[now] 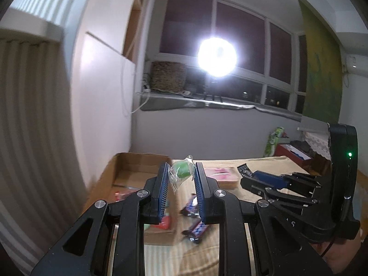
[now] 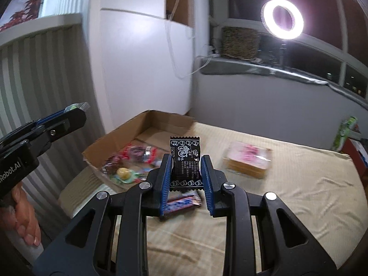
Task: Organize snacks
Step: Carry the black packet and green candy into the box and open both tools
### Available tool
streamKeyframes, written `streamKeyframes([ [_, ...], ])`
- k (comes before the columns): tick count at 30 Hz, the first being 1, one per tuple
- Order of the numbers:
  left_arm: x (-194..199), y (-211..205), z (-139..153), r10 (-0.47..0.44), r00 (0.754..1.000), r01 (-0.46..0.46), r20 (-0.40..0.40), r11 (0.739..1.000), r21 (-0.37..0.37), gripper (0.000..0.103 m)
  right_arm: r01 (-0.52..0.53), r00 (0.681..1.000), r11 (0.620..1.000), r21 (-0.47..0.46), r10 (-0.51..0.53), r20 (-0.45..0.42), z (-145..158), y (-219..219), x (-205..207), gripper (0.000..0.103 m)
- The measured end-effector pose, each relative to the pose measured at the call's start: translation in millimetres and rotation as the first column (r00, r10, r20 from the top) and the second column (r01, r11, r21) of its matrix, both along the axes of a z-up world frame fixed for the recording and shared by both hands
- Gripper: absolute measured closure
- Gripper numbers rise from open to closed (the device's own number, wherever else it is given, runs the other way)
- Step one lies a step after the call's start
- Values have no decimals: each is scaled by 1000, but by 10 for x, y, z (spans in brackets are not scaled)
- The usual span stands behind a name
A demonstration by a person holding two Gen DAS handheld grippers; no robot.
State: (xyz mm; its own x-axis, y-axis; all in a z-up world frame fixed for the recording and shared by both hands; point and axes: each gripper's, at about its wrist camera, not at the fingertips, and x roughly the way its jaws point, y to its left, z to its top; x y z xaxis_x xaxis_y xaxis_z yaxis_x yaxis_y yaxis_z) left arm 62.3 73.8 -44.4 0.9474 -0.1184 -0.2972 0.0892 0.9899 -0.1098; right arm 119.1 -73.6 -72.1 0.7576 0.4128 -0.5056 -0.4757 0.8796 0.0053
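Both tongs are clamped on snacks above the table: the left gripper (image 1: 180, 174) pinches a green candy in clear wrap (image 1: 181, 169), the right gripper (image 2: 186, 169) a black sachet (image 2: 185, 161) (white print, upright between the pads). Below them, purple-wrapped bars (image 1: 195, 228) lie on the beige cloth (image 2: 287, 197). Far left sits the open cardboard box (image 2: 110, 142) with mixed sweets inside; to the right, well apart, rests a pink-topped packet (image 2: 249, 161). A ring light (image 2: 282, 18) glares at the window.
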Motion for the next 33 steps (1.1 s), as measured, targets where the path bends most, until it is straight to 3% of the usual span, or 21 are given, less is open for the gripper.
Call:
streamKeyframes([
  [12, 40, 438, -72, 134, 991, -134, -20, 991, -3, 83, -158, 987, 987, 13, 158, 8, -13, 736, 132, 76],
  [21, 286, 523, -234, 139, 989, -139, -59, 990, -4, 83, -167, 985, 986, 11, 167, -43, -244, 827, 406, 76],
  [27, 569, 577, -490, 138, 983, -140, -124, 990, -11, 83, -185, 979, 983, 2, 185, -86, -497, 941, 675, 76],
  [29, 656, 587, -575, 142, 979, -145, -148, 989, -10, 82, -199, 974, 980, -13, 196, -110, -577, 996, 762, 67],
  [30, 697, 595, -603, 151, 976, -154, -158, 988, -3, 78, -197, 975, 980, -25, 193, -114, -610, 1016, 795, 48],
  [31, 727, 604, -632, 162, 972, -164, -169, 986, 4, 68, -191, 977, 981, -29, 187, -106, -630, 1014, 807, 36],
  [32, 748, 620, -660, 179, 967, -180, -180, 984, 10, 56, -186, 979, 982, -22, 183, -91, -635, 986, 801, 34],
  [33, 745, 648, -680, 192, 965, -195, -181, 981, 5, 32, -180, 981, 984, -15, 178, -83, -628, 957, 794, 34],
])
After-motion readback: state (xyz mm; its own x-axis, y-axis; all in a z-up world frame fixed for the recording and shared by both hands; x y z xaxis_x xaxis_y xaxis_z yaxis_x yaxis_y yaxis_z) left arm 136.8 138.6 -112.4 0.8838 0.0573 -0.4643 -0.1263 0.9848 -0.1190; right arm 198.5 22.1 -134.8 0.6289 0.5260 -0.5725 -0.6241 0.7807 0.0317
